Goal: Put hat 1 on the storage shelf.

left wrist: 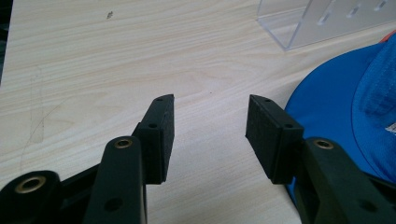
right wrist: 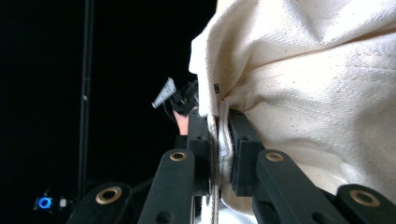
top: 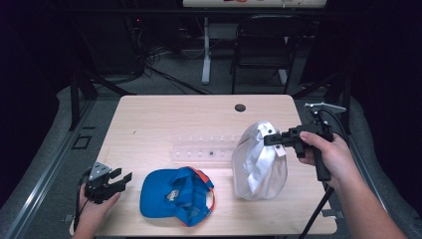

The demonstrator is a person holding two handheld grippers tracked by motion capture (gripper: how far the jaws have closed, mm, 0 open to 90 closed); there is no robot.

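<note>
the right gripper (top: 272,139) is clamped on the white cap (top: 259,162), lifting it upright off the table's (top: 164,114) right side; the left gripper (top: 122,179) idles, jaws apart, beside the blue cap (top: 171,191); the white cap's placing looks yet undone.

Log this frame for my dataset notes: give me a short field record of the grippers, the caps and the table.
right gripper: shut on white cap, pinching its fabric edge, cap held upright on the table
left gripper: open, holding nothing, near the table's front left corner
blue cap: lying on the table, just right of the left gripper
clear plastic rack: mid-table, behind the caps
</note>
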